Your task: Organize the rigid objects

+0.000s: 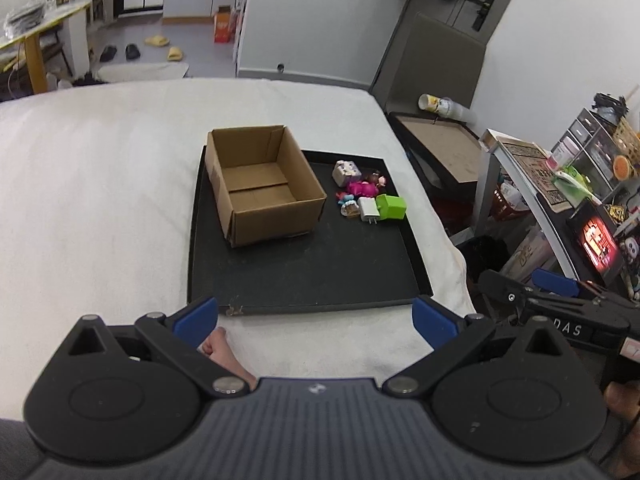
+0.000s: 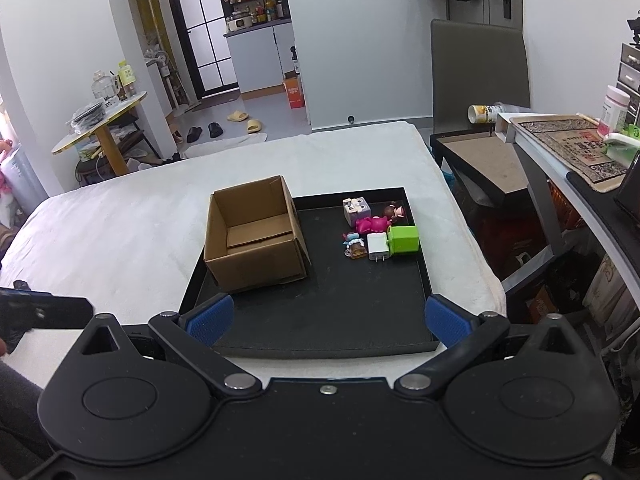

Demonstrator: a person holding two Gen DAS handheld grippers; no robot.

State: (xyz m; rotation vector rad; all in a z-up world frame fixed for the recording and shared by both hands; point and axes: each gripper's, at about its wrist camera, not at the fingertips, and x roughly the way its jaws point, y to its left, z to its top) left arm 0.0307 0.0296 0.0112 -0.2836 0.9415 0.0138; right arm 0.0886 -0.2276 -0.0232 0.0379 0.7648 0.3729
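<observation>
The bed [image 2: 120, 216], under a white cover, carries everything here. On it lies a shallow black tray [image 2: 320, 320], and I place the rest from that tray. At its far left corner stands an open cardboard box [image 2: 256, 236], with nothing in it that I can see. At the tray's far right, well apart from the near rim, sits a tight huddle of small rigid things: a green cube [image 2: 404, 238], a white plug adapter [image 2: 378, 246] touching the cube's left side, a pale lilac block toy [image 2: 356, 209] behind them, a pink figurine [image 2: 374, 224] between, and a tiny blue-topped figure [image 2: 354, 245] on the box side of the cluster.

Both tools hang over the tray's near edge, holding nothing. The left gripper [image 1: 316, 318] has its blue fingers spread wide; the right gripper [image 2: 326, 318] is likewise wide apart and bare.

Nothing looks sorted yet, so I judge the first pick is at hand. The right tool sits nearer the huddle; the cube, at the outer edge, seems the easiest start. Its flat sides should pinch squarely, provided the fingers come down clear of the adapter that touches it. The box is open at the top, so a drop from above should do.

The only writing I can make out is "DAS" on the right tool's body, seen from the left camera.
</observation>
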